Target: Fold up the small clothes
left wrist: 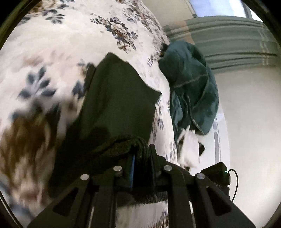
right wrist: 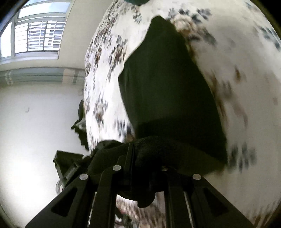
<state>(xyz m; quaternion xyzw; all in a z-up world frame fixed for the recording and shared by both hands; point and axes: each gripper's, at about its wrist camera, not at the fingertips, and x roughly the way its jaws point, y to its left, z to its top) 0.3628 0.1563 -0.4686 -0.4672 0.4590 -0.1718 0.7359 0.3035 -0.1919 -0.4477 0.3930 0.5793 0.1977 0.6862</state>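
both tongs clamped on 1 dark garment [left wrist: 112, 108]: left gripper [left wrist: 142, 157] pinches its hem at lower centre, right gripper [right wrist: 140, 157] likewise; cloth hangs mid-frame over floral bedsheet [left wrist: 52, 43], teal cloth [left wrist: 189, 84] upper right.

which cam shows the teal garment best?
Left wrist: the teal garment is nearly whole there, crumpled at the edge of the floral bedspread, right of the black garment. Right wrist catches only a sliver at the top edge.
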